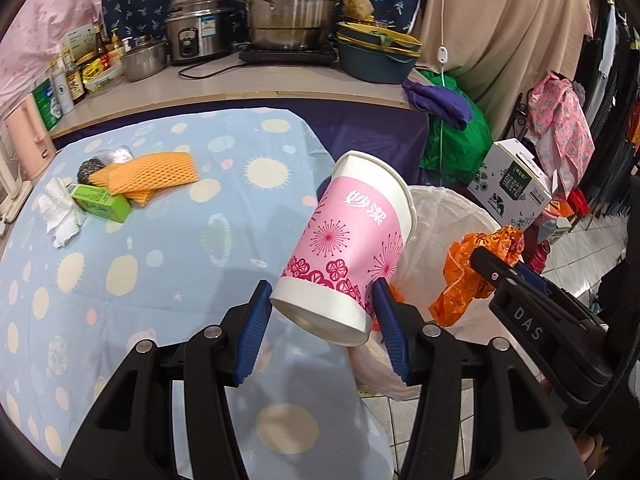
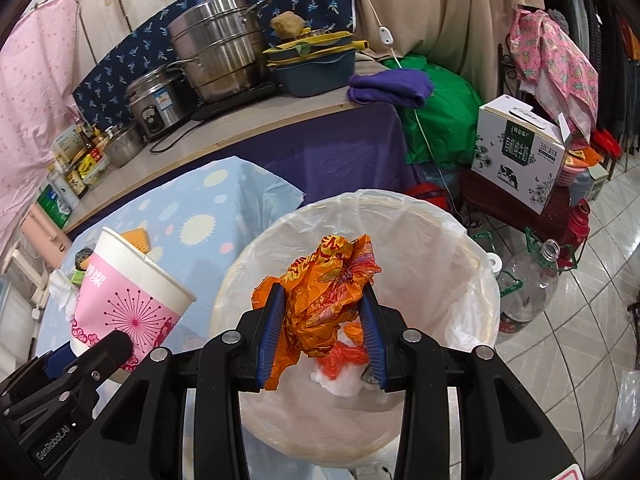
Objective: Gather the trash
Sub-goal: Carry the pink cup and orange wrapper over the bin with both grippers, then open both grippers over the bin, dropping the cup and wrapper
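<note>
Beside the sun-print tabletop point(image 1: 140, 264), low centre of both frames, we carry trash: left tongs point(image 1: 320, 320) clamp the pink paper cup point(image 1: 352, 240); right tongs point(image 2: 324, 320) pinch an orange wrapper point(image 2: 324, 292) directly over the lined bin point(image 2: 440, 240), ready for dropping.
</note>
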`<action>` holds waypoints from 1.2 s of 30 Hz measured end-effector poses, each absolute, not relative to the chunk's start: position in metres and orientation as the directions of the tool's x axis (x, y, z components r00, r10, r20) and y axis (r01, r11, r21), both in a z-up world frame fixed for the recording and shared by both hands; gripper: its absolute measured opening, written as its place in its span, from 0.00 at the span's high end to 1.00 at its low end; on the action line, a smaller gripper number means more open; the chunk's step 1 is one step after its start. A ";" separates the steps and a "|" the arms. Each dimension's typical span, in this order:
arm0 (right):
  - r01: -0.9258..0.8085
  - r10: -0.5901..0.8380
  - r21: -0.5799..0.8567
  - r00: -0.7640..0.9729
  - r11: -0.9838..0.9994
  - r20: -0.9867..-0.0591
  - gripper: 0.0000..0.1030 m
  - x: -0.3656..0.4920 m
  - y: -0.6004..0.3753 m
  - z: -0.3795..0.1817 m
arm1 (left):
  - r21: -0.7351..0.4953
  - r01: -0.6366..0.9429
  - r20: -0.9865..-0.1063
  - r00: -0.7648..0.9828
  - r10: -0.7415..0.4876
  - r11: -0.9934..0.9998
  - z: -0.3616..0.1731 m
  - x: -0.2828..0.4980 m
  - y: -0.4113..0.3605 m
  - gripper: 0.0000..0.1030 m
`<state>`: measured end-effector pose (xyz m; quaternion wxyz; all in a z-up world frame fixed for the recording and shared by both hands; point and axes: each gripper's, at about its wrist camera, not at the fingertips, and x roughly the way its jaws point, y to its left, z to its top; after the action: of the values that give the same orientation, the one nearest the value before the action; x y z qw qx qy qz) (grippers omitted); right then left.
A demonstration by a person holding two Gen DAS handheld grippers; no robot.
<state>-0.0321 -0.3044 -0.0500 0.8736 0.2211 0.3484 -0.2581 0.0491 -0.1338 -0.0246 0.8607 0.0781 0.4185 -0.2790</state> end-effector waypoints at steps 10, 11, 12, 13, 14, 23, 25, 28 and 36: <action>0.627 -0.299 0.210 0.605 0.750 -0.738 0.65 -0.036 -0.316 -0.061 | -0.094 0.576 -0.777 0.468 -0.422 0.812 -0.034 0.047 -0.161 0.52; 0.630 -0.299 0.212 0.603 0.747 -0.739 0.64 -0.037 -0.317 -0.062 | -0.094 0.578 -0.779 0.464 -0.421 0.810 -0.036 0.047 -0.164 0.52; 0.633 -0.300 0.214 0.602 0.744 -0.740 0.64 -0.037 -0.318 -0.063 | -0.094 0.580 -0.781 0.461 -0.421 0.809 -0.038 0.047 -0.166 0.52; 0.636 -0.301 0.214 0.600 0.741 -0.741 0.64 -0.037 -0.319 -0.063 | -0.094 0.579 -0.784 0.458 -0.419 0.809 -0.039 0.047 -0.168 0.52; 0.638 -0.302 0.214 0.598 0.739 -0.742 0.64 -0.037 -0.320 -0.064 | -0.095 0.580 -0.786 0.454 -0.418 0.809 -0.041 0.048 -0.170 0.52; 0.646 -0.303 0.215 0.592 0.732 -0.747 0.61 -0.036 -0.323 -0.067 | -0.103 0.584 -0.793 0.440 -0.420 0.806 -0.047 0.050 -0.176 0.52; 0.649 -0.306 0.221 0.596 0.728 -0.742 0.60 -0.037 -0.323 -0.067 | -0.110 0.582 -0.794 0.436 -0.423 0.806 -0.048 0.052 -0.177 0.51; 0.655 -0.314 0.227 0.600 0.721 -0.736 0.56 -0.038 -0.323 -0.064 | -0.117 0.577 -0.796 0.432 -0.424 0.808 -0.049 0.053 -0.178 0.51; 0.660 -0.328 0.218 0.599 0.719 -0.730 0.51 -0.036 -0.320 -0.061 | -0.114 0.568 -0.795 0.441 -0.417 0.815 -0.049 0.056 -0.174 0.46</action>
<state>-0.0360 -0.3203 -0.0612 0.8611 0.2412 0.3438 -0.2867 0.0560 -0.1737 -0.0488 0.8445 0.0851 0.4411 -0.2916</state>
